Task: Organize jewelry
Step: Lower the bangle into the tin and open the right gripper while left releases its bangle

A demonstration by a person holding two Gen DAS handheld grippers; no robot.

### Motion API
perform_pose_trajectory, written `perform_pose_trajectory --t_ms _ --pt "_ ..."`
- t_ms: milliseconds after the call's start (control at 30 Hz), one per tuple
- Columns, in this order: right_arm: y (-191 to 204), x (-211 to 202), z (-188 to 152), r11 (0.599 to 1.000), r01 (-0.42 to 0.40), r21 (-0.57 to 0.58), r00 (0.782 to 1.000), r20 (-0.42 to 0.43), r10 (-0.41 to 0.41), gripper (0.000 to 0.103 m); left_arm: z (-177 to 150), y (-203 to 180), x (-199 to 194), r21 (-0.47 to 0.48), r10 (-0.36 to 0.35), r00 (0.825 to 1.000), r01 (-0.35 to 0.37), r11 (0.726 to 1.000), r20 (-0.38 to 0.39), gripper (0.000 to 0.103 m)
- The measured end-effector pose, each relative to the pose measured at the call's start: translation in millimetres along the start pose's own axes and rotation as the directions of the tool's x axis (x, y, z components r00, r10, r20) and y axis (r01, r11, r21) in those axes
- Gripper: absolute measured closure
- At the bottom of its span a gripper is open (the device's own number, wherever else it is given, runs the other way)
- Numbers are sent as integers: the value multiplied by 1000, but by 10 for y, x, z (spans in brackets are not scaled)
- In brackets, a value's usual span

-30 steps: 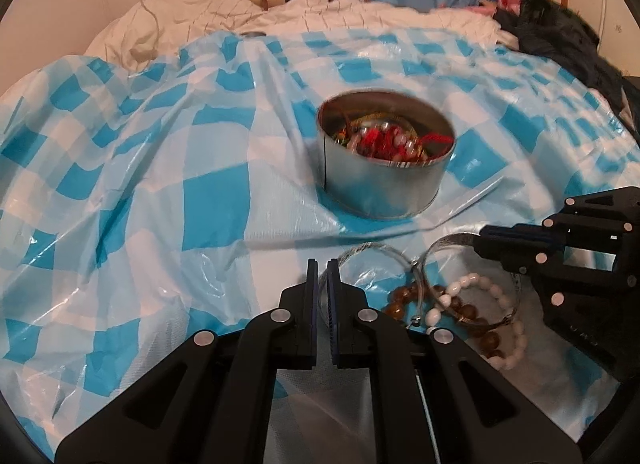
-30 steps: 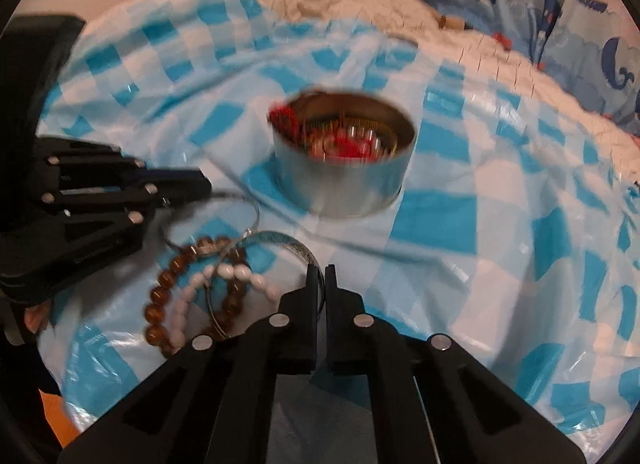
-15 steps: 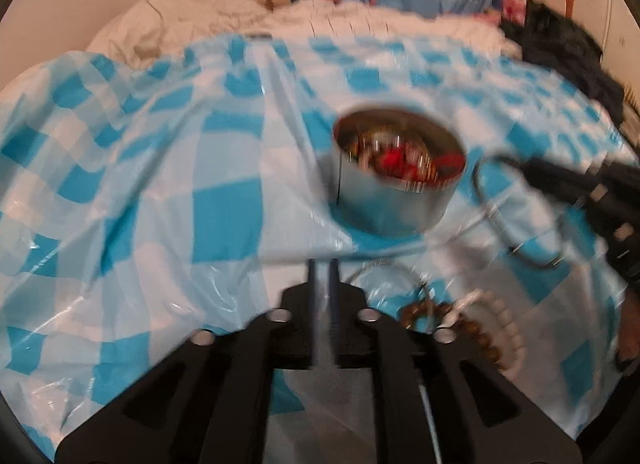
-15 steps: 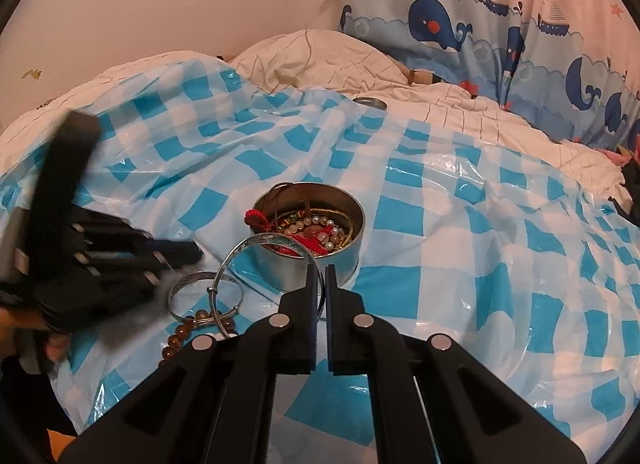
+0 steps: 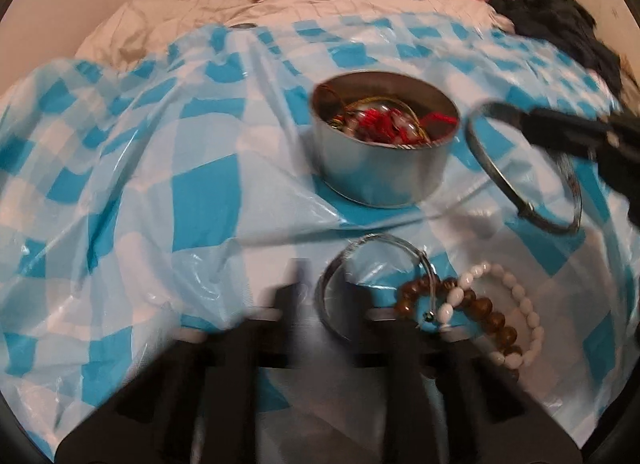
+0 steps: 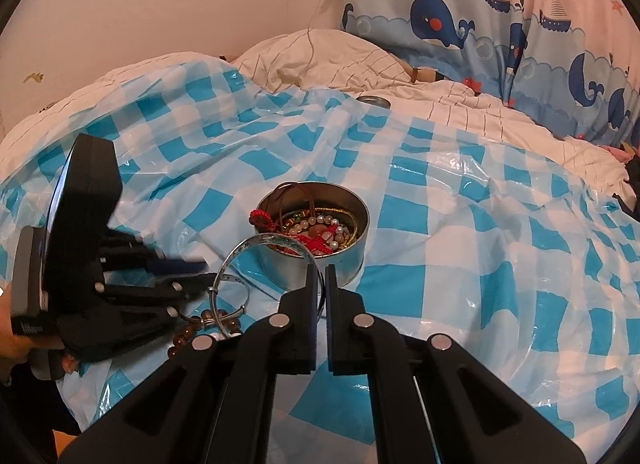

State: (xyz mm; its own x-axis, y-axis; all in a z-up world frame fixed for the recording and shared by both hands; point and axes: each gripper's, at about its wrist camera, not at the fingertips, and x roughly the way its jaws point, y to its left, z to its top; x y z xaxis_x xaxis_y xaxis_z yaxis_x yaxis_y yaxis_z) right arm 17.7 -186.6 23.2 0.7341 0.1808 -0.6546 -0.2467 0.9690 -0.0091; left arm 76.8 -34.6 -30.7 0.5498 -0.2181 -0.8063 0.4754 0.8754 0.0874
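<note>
My right tool is clenched on the thin silver metal bangle, pinched at its rim and lifted clear of the bed, hanging just beside the near wall of the round silver metal tin. My left tool is motion-blurred in its own view; its jaws have just been closing, and the second thin silver bangle appears to run between them while still lying on the blue-and-white checked plastic sheet, so I read it as clenched on that bangle, with some doubt. Progress, judged from the layout: the tin already holds a tangle of red cord, pearly beads and gold-coloured chain, so part of the sorting is done. Left outside: the bangle in the right tool, the bangle at the left tool, the brown wooden bead bracelet and the white oval bead bracelet, the two bracelets overlapping on the sheet just beside the left tool. Hard to make out: the left tool's fingertips, smeared by blur; the lower tin contents, buried; the near end of both bracelets, cut off behind the tool bodies; a small round metal object far back on the sheet, unidentified.
</note>
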Motion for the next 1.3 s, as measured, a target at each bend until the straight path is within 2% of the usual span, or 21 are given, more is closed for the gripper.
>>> perform_pose_trajectory --t_ms 67,133,300,400,567,633,767,967,1067,1133,1300 --pt "-1 -1 5 1000 0 6 1000 4 0 99 1 -70 -53 38 19 1000 -20 999 15 100" --pt "-4 -14 23 1000 -2 15 1000 16 1 99 24 -61 -143 27 8 999 -9 1000 37 101" --pt "-40 -60 120 999 4 37 998 69 -6 99 172 163 -418 -85 -92 988 103 991 120 101" --pt "-91 -4 232 999 22 49 996 88 -26 99 328 254 -471 -131 -80 983 102 986 163 100" --pt "-120 198 438 998 51 48 994 99 -55 99 630 237 -289 -153 -71 983 98 983 171 100" --pt "-118 301 486 996 86 34 992 94 -89 99 736 176 -205 -141 -65 984 90 986 167 100" --pt "-158 456 483 992 123 31 990 65 -125 99 882 134 6 -149 -62 990 81 986 129 98" --pt "-159 579 515 993 116 35 992 54 -117 99 788 270 -103 -177 -31 991 54 983 128 94" --pt "-55 741 490 995 100 -10 995 -14 -100 98 635 379 -228 -203 -25 992 51 978 126 90" --pt "-66 766 442 994 112 -3 993 -28 -112 98 536 407 -284 -205 -29 993 53 977 116 87" --pt "-115 426 394 994 98 37 995 0 -98 96 177 289 -388 -174 -90 994 101 979 70 77"
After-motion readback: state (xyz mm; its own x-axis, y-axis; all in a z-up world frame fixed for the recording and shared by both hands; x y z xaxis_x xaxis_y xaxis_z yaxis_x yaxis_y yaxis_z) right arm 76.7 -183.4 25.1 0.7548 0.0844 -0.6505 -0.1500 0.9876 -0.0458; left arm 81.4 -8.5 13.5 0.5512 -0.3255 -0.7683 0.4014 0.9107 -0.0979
